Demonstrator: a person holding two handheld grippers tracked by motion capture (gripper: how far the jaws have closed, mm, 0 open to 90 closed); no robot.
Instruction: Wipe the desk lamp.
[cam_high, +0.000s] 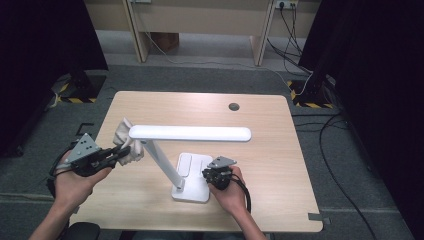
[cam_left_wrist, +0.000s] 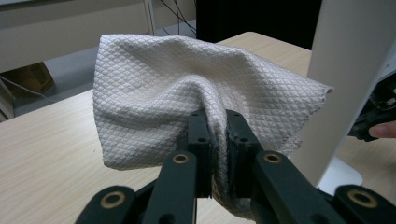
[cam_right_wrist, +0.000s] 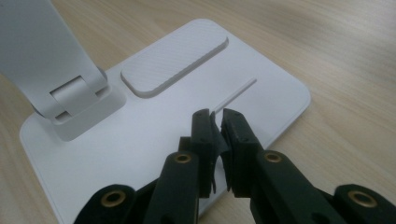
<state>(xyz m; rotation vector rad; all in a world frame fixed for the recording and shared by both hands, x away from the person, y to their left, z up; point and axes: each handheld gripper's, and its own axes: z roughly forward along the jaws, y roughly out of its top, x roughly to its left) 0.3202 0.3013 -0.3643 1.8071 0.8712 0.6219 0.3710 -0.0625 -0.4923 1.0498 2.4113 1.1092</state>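
The work in hand looks like wiping a white desk lamp (cam_high: 187, 150) with a cloth (cam_high: 127, 142) while the other hand steadies the lamp's base (cam_high: 192, 172).

The left gripper (cam_high: 120, 152) has its jaws clamped tight on a bunched fold of the cloth, which fans out above the jaws in the left gripper view (cam_left_wrist: 187, 93). The cloth sits at the left end of the lamp head (cam_high: 190, 133), touching or just beside the joint where the arm (cam_high: 162, 162) meets it.

The right gripper (cam_high: 216, 175) rests at the right edge of the base with its jaws nearly together; in the right gripper view (cam_right_wrist: 215, 126) nothing lies between them, and they point down at the flat white plate rather than gripping it.

The lamp stands near the middle of the table (cam_high: 270, 150). Its head is a long bar lying level, its long axis running left to right across the table, free end pointing right. The arm leans up and to the left from the base.

Risks: 1, a hard sideways wipe could tip or slide the lamp, since the base is only pressed on, not gripped. 2, the thin pinch could let the cloth slip out.
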